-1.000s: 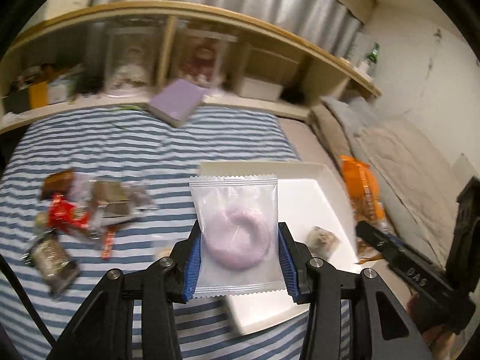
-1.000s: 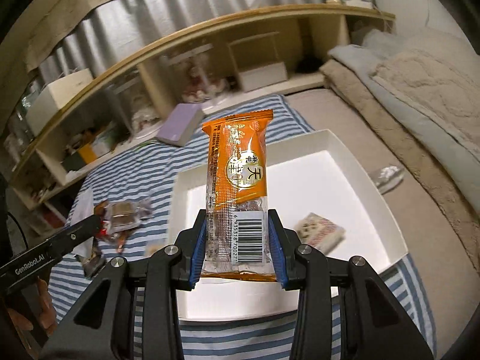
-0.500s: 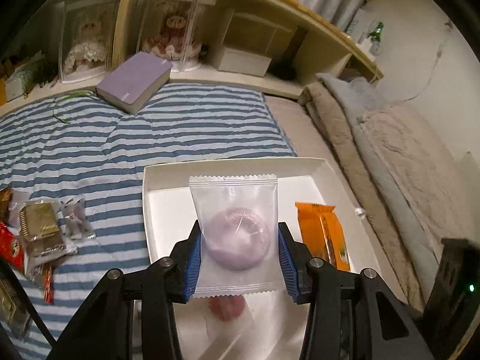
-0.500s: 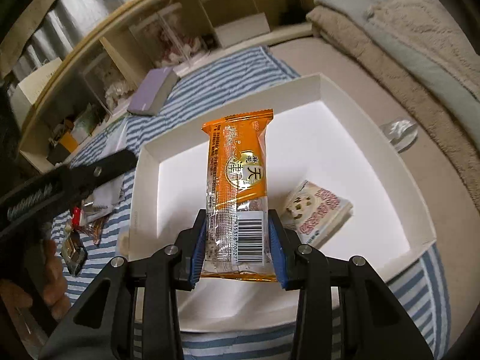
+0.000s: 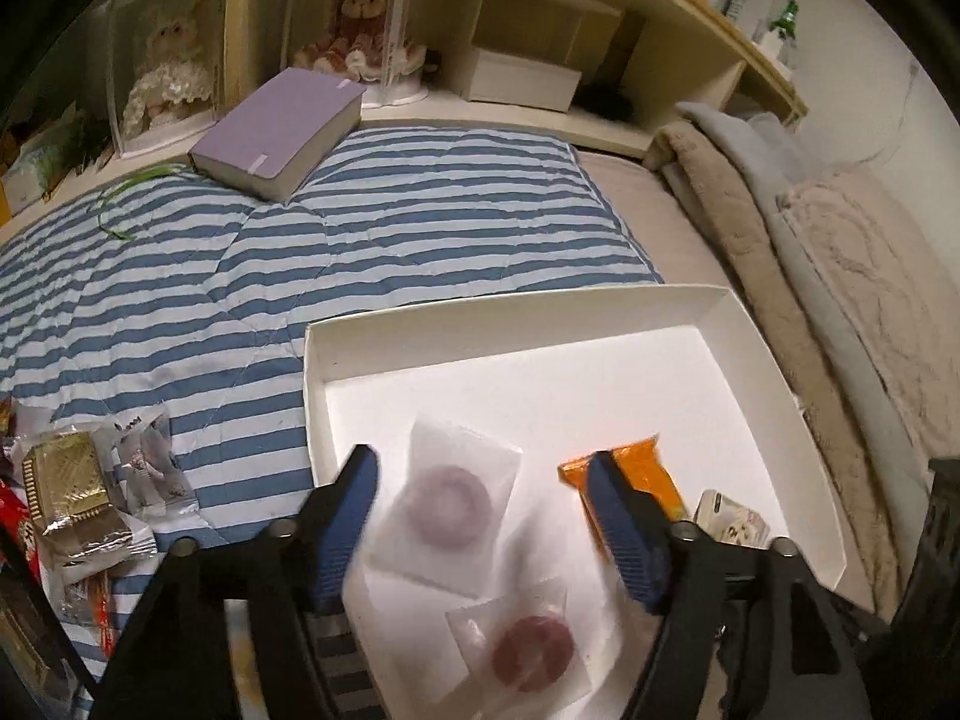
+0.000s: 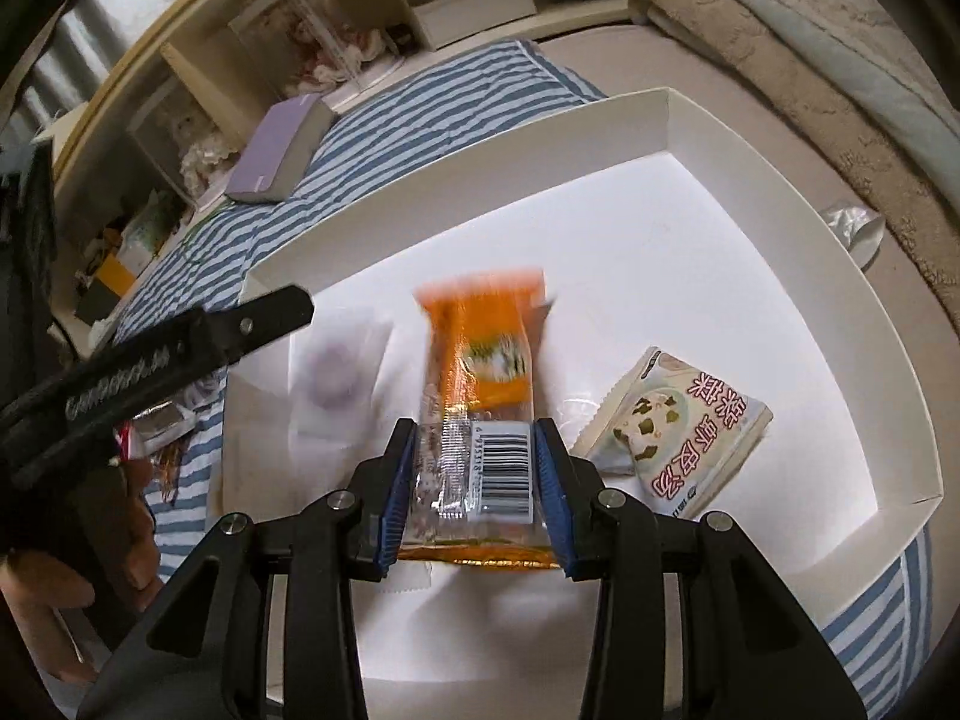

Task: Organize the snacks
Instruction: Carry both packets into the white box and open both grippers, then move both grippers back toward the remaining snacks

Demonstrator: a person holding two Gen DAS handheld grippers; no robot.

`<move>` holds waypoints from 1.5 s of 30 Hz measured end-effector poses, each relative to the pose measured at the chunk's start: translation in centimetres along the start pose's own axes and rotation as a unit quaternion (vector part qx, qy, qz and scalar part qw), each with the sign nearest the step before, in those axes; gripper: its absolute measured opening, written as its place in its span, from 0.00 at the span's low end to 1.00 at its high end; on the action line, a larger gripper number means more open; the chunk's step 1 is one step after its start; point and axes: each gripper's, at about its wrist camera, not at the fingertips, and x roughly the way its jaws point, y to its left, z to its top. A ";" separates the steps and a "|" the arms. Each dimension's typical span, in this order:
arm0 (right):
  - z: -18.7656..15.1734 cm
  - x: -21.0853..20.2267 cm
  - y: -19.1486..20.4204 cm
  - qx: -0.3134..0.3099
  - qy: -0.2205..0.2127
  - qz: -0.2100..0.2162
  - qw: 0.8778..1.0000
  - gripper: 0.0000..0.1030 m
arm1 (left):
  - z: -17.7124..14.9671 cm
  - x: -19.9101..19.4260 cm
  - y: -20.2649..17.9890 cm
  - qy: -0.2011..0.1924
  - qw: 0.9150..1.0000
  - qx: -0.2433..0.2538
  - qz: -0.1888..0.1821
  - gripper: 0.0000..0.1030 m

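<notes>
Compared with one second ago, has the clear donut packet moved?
Yes. The left gripper has opened and released the donut packet, which now lies inside the white tray beside another packet.

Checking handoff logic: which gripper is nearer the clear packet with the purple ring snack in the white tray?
Left. The left gripper hangs open right over the clear purple-ring packet; the right gripper sits further off, shut on the orange wrapper.

Both wrist views close above, sharing white tray (image 5: 774, 360) (image 6: 840, 252)
</notes>
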 end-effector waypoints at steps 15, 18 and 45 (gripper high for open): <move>-1.6 -4.4 -0.8 -0.021 -0.023 -0.032 0.999 1.00 | -3.3 -2.3 -0.3 0.001 1.000 0.017 -0.011 1.00; -1.8 -4.9 -1.4 -0.013 -0.024 -0.031 0.999 1.00 | -3.9 -3.1 -0.3 0.001 1.000 0.017 -0.010 1.00; -3.5 -11.3 2.1 -0.065 -0.101 -0.081 0.989 1.00 | -7.6 -17.5 3.8 -0.055 0.998 0.018 0.004 1.00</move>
